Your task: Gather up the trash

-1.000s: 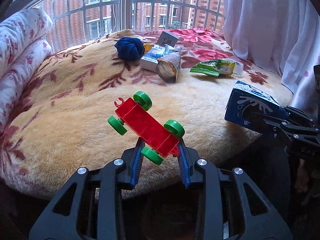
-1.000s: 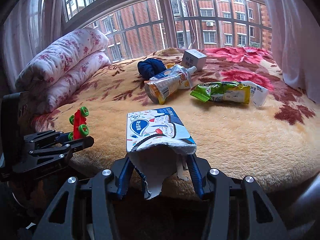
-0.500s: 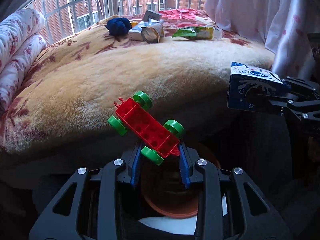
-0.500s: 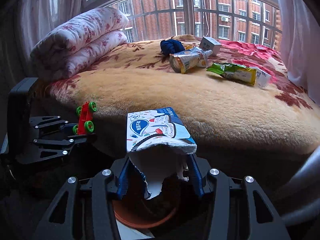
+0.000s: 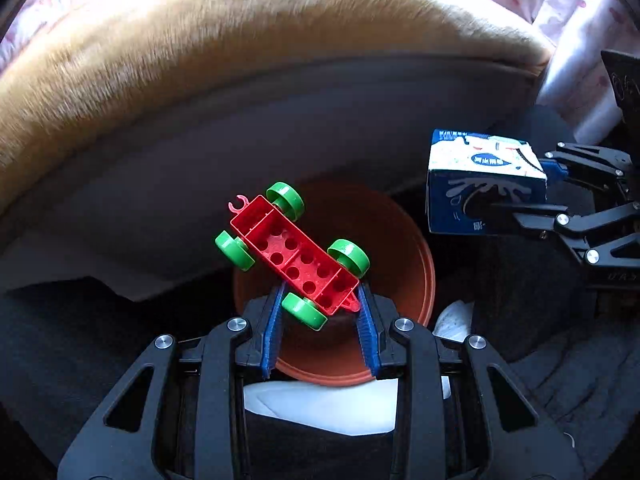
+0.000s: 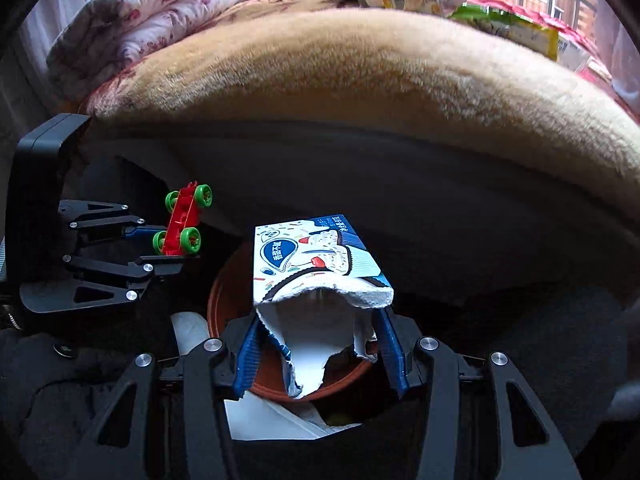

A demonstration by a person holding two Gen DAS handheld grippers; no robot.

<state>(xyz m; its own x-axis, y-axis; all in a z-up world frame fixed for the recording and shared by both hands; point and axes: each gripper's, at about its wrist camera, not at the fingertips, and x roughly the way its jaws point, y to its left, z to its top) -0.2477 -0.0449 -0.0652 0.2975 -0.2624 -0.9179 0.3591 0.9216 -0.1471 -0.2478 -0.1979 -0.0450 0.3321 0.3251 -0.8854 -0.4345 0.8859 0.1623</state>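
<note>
Fuzzy blanket (image 6: 360,64) behind, orange bin (image 5: 416,256) below, left gripper (image 5: 320,308) clamping toy car (image 5: 292,256), right gripper (image 6: 320,344) clamping torn carton (image 6: 316,260)

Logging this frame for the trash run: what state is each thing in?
left gripper: shut on toy car
toy car: held tilted above bin
right gripper: shut on torn box
torn box: ripped open, over bin
bin: open

Both grippers have dropped below the bed edge (image 5: 280,40), now over the orange bin (image 5: 404,248).
</note>
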